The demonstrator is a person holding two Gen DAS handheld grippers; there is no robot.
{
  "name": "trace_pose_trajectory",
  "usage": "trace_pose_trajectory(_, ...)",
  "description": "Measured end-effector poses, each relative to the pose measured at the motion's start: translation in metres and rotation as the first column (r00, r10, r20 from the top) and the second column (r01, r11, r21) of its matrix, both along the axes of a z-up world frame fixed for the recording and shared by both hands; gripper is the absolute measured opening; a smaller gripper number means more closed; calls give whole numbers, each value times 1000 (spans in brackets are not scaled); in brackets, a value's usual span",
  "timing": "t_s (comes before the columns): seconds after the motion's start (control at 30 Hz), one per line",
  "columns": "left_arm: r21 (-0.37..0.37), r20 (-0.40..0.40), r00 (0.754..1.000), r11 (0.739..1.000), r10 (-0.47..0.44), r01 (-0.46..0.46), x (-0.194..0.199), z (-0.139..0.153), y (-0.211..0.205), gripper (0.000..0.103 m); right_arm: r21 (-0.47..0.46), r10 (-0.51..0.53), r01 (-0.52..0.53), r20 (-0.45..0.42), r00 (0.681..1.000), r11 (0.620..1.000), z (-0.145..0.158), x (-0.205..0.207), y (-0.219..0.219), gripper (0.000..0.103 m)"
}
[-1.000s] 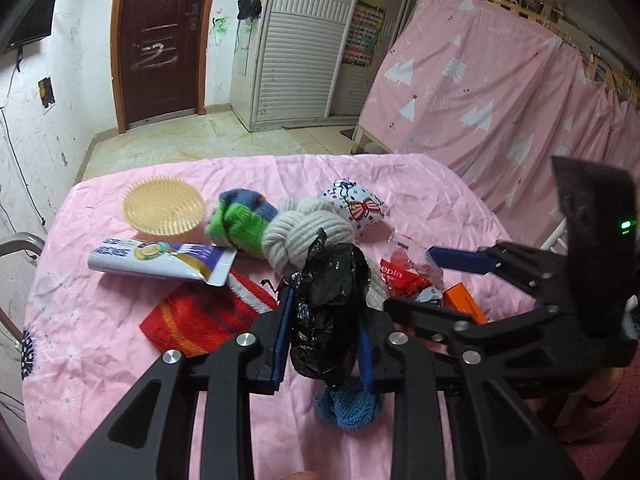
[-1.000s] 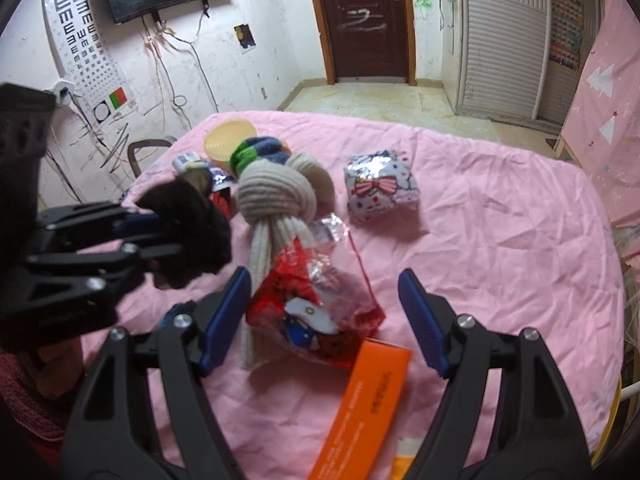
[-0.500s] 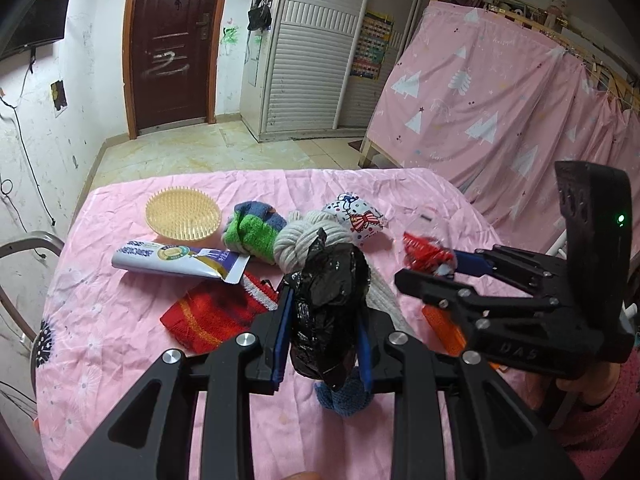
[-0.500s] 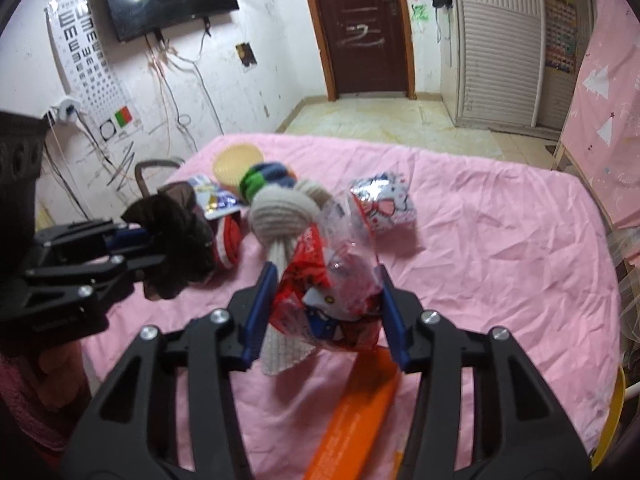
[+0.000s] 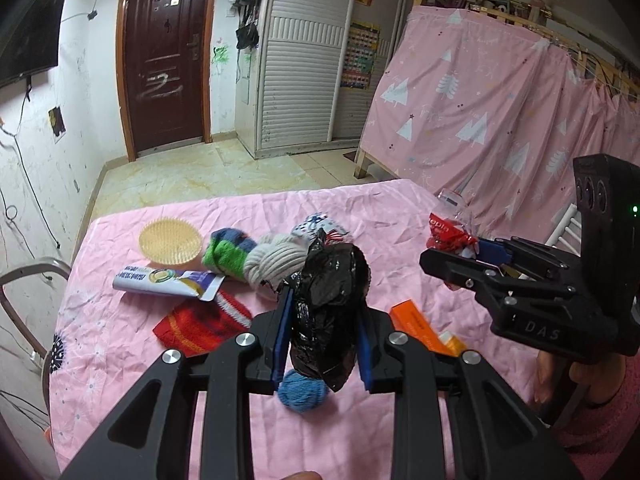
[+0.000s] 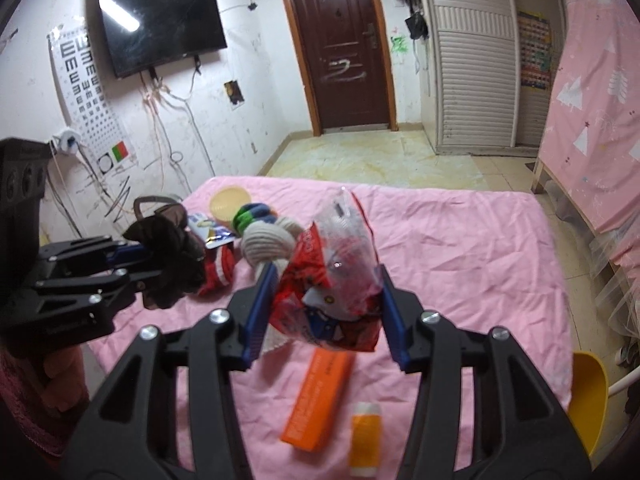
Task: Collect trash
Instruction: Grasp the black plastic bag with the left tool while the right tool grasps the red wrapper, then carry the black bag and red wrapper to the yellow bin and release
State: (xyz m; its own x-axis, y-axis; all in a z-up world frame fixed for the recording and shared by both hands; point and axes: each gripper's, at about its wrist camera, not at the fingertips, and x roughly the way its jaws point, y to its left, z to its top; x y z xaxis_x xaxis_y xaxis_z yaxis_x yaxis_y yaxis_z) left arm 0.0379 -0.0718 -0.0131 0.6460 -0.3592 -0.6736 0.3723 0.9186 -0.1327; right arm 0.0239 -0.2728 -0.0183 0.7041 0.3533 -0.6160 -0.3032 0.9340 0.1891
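Note:
My left gripper [image 5: 322, 316] is shut on a crumpled black plastic bag [image 5: 328, 300], held above the pink-covered table [image 5: 120, 360]. The same bag [image 6: 172, 260] shows at the left of the right wrist view. My right gripper [image 6: 324, 308] is shut on a red and clear snack wrapper [image 6: 336, 284], lifted off the cloth; that wrapper [image 5: 450, 234] pokes out of the jaws at the right of the left wrist view. An orange box [image 6: 320, 396] and a small orange bottle [image 6: 364, 436] lie on the cloth below the wrapper.
On the table lie a yellow round brush [image 5: 170, 242], a toothpaste tube [image 5: 160, 282], a red knitted piece [image 5: 204, 326], a green-blue sock [image 5: 226, 254], a grey rope knot [image 5: 276, 262], a patterned pouch [image 5: 320, 228] and a blue yarn ball [image 5: 302, 394]. A yellow bin [image 6: 588, 392] stands beside the table.
My right gripper closed on the red snack wrapper and lifted it off the table. Both grippers rose, the left still holding the black bag.

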Motion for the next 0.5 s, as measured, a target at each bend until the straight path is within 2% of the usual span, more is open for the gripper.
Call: trace_pose_trajectory(0.5, 51, 22, 995, 994, -101, 100, -15, 15, -73, 18, 94, -164, 160, 30, 986, 983, -1, -29, -90, 48)
